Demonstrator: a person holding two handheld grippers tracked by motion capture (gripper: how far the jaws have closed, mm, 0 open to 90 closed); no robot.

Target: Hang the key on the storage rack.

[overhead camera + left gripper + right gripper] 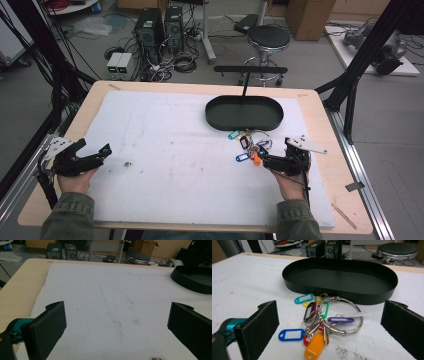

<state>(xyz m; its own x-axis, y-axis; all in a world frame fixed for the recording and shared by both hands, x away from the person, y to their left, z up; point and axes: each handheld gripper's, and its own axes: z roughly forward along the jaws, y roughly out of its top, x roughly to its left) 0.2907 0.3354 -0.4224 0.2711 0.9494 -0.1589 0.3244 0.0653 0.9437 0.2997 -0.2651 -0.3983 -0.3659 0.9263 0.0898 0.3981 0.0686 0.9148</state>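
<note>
One black oval tray, one key ring and about nine coloured tags are counted.

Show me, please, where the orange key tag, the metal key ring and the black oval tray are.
orange key tag (315, 345), right gripper view, middle of its body.
metal key ring (359, 310), right gripper view, right arc.
black oval tray (372, 297), right gripper view, near outer wall.
</note>
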